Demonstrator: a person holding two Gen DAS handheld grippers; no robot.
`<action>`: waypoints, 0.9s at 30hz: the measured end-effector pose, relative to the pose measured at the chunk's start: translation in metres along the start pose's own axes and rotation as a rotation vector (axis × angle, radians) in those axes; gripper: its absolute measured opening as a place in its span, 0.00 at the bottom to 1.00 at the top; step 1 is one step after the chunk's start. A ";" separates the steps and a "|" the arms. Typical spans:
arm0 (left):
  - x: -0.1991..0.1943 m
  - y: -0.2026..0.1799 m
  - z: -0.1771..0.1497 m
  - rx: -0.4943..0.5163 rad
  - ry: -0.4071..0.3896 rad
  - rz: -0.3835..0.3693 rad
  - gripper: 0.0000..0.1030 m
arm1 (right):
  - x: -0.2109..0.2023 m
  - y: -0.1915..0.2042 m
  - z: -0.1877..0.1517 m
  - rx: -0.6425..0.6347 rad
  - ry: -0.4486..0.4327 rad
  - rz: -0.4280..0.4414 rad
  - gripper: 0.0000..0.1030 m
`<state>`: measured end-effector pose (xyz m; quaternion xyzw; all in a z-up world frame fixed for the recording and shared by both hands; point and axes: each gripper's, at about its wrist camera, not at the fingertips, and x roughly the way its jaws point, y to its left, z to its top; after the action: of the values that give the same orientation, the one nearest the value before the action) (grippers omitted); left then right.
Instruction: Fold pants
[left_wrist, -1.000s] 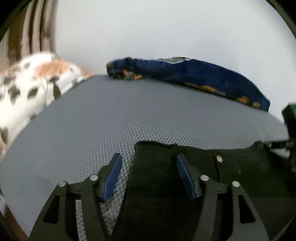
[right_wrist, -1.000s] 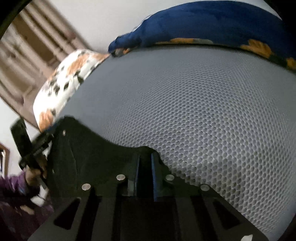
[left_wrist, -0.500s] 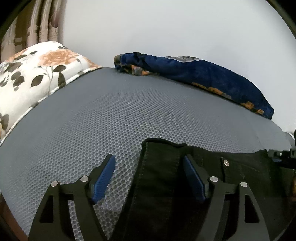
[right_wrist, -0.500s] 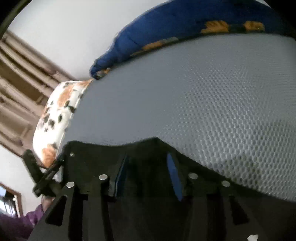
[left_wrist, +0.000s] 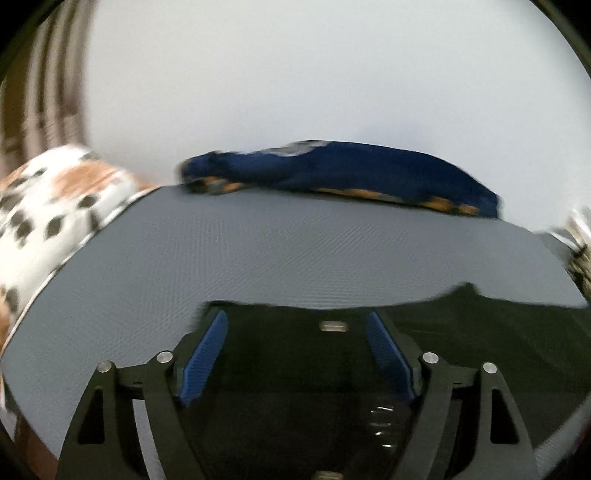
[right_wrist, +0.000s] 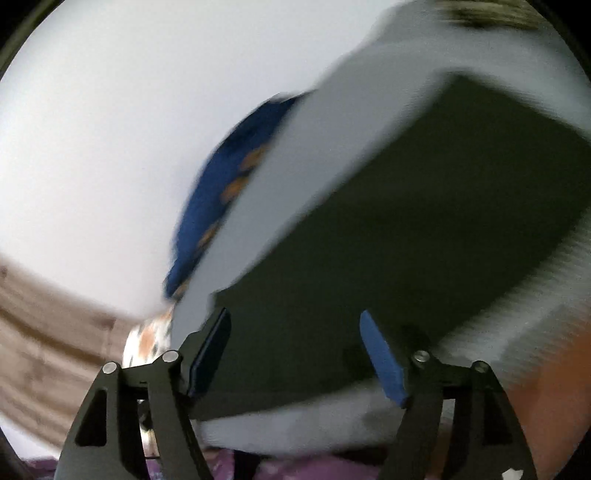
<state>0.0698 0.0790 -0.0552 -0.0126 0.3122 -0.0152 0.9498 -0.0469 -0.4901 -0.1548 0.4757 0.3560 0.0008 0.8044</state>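
On the near edge of the grey bed (left_wrist: 295, 251), from the left wrist view, the black pants (left_wrist: 461, 332) lie flat, waistband button showing. The left gripper (left_wrist: 295, 354) hangs over them, jaws wide and opening, pads pressing nothing. A blue blanket (left_wrist: 351, 173) sits along the far edge, a flowered pillow (left_wrist: 48, 206) at the left corner.

Over to the blurred, tilted right wrist view: the right gripper (right_wrist: 295, 350) is opening too, pants under it, not pinched. Looks like one fold is laid; more probably remain.
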 end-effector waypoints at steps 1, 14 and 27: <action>-0.003 -0.017 0.001 0.041 -0.006 -0.028 0.77 | -0.025 -0.030 0.002 0.072 -0.064 -0.025 0.69; 0.009 -0.142 -0.055 0.367 0.155 -0.282 0.77 | -0.040 -0.114 0.044 0.299 -0.192 0.076 0.67; -0.029 -0.186 -0.028 0.332 0.067 -0.457 0.77 | -0.041 -0.080 0.025 0.326 -0.100 0.306 0.57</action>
<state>0.0256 -0.1064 -0.0543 0.0738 0.3260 -0.2802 0.8999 -0.0904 -0.5666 -0.1855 0.6472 0.2346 0.0416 0.7241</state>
